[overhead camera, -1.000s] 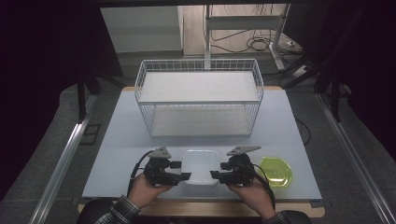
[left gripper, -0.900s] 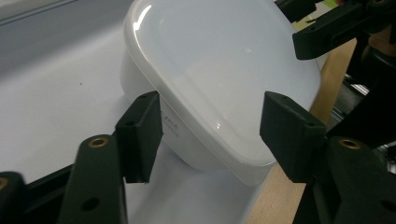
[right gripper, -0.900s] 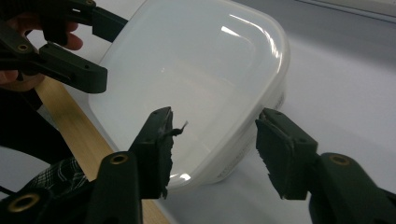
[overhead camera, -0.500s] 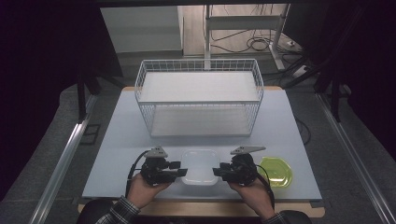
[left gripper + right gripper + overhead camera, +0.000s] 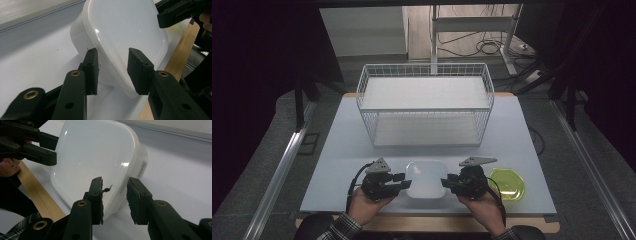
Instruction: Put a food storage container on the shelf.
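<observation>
A white plastic container (image 5: 426, 177) with a smooth lid stands near the table's front edge, between the two grippers. My left gripper (image 5: 404, 181) is open at its left side. In the left gripper view the container's (image 5: 125, 30) rim runs between the spread jaws of this gripper (image 5: 112, 71), one pad by the wall, the other over the lid. My right gripper (image 5: 446, 182) is open at the right side. In the right gripper view this gripper (image 5: 115, 197) straddles the container's (image 5: 95, 157) rim the same way.
A white wire basket (image 5: 426, 102) stands across the back half of the table. A translucent green lid (image 5: 508, 183) lies just right of the right hand. The wooden front edge (image 5: 35, 192) runs close under both hands.
Both grippers have shifted slightly outward and toward the person, staying at the container's sides. The container has stayed in place.
</observation>
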